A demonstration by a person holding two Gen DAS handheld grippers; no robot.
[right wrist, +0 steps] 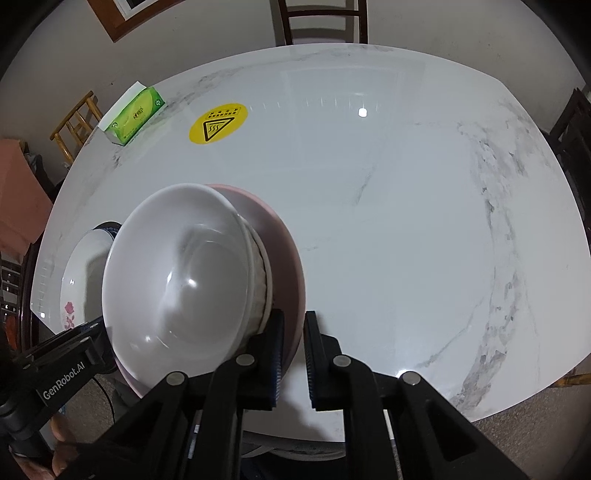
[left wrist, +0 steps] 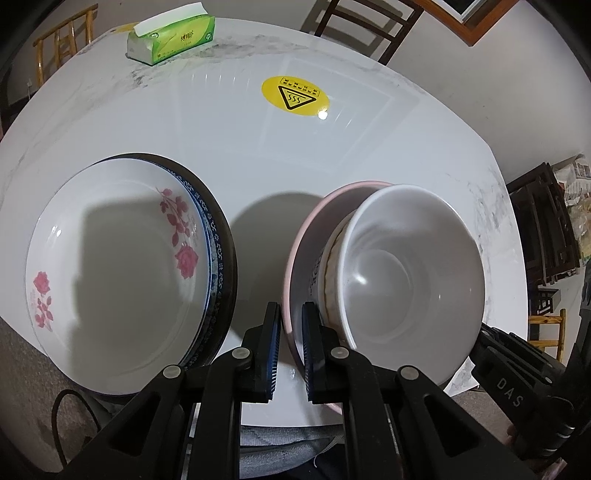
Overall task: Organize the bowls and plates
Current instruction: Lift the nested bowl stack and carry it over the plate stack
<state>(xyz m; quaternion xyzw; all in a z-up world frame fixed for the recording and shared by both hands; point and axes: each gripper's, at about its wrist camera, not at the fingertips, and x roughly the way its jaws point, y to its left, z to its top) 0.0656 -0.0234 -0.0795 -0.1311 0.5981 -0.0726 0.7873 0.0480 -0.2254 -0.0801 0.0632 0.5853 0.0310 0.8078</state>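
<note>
A stack of bowls stands on the white marble table (left wrist: pixel 258 155): a white bowl (left wrist: pixel 406 273) on top, a patterned bowl (left wrist: pixel 330 266) under it, and a wide pink bowl (left wrist: pixel 321 206) at the bottom. My left gripper (left wrist: pixel 291 314) is shut on the pink bowl's left rim. In the right wrist view my right gripper (right wrist: pixel 294 317) is shut on the pink bowl (right wrist: pixel 284 251) at its right rim, beside the white bowl (right wrist: pixel 177 280). Left of the bowls lies a stack of plates (left wrist: pixel 110 266), with a rose-patterned plate on top.
A green tissue box (left wrist: pixel 171 37) lies at the table's far left, and a yellow warning sticker (left wrist: pixel 294 96) is near the middle. Wooden chairs (right wrist: pixel 321 22) stand around the table. The table (right wrist: pixel 406 221) is bare marble to the right of the bowls.
</note>
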